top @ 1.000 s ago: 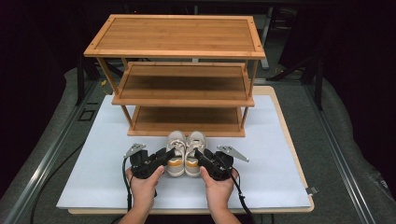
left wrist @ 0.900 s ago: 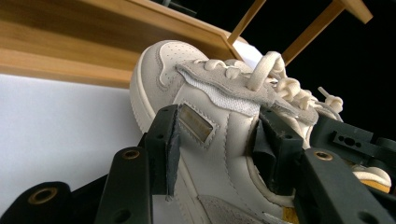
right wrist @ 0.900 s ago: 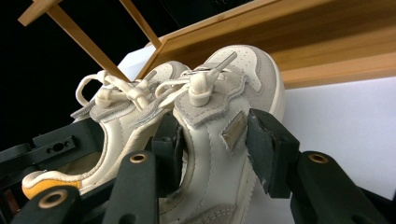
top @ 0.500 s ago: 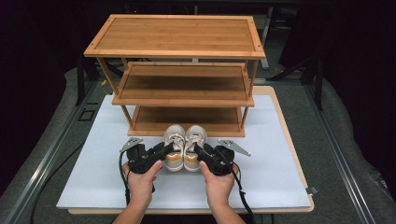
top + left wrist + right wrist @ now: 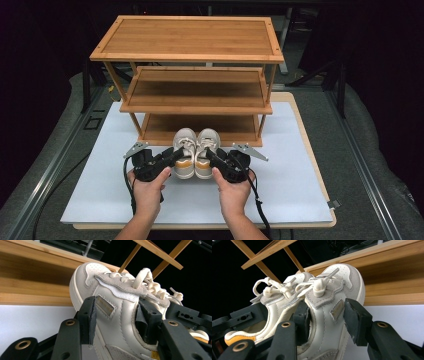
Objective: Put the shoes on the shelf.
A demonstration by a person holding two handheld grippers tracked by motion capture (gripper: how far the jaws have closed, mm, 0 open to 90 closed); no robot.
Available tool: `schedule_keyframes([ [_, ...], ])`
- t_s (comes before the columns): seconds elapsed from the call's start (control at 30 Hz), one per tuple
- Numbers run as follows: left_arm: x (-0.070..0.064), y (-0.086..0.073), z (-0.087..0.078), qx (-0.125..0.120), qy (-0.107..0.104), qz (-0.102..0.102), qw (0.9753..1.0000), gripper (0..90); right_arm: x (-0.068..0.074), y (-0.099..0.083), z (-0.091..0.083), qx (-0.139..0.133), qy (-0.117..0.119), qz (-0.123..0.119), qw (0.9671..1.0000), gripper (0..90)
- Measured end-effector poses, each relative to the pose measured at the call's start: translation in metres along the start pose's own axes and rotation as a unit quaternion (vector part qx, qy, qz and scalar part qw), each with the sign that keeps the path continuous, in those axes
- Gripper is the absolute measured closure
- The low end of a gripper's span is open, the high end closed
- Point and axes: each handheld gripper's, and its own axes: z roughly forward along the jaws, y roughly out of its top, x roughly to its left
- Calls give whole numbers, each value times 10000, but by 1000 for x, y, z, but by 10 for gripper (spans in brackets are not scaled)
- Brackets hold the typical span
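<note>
Jaws of the left gripper (image 5: pixel 172 156) squeeze the left shoe (image 5: pixel 184 150), and jaws of the right gripper (image 5: pixel 212 156) squeeze the right shoe (image 5: pixel 207 150). Both shoes have moved closer to the rack (image 5: pixel 150 135); its bottom shelf looks next.

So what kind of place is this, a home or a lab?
Most likely a lab: a bare wooden shoe rack on a white board, dark surroundings, and a hand-held gripper gripping each shoe.
</note>
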Motion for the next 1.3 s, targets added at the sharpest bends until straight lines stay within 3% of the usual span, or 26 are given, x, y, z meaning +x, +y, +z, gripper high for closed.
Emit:
schedule_keyframes([
  [0.5,-11,12,-9,-48,-63,57,10000,543,8,13,-11,-55,76,-75,9999,570],
  [0.53,-12,13,-10,-41,-67,64,9999,543,8,14,-14,90,79,-80,9999,570],
  [0.57,-13,14,-11,-40,-75,69,9999,543,9,15,-13,-43,75,-54,9999,570],
  [0.8,-19,20,-17,-85,-96,118,9998,544,13,20,-19,-104,124,-69,9998,570],
  [1.3,-25,30,-25,-116,-123,107,9998,544,23,33,-27,-53,186,-158,9997,567],
])
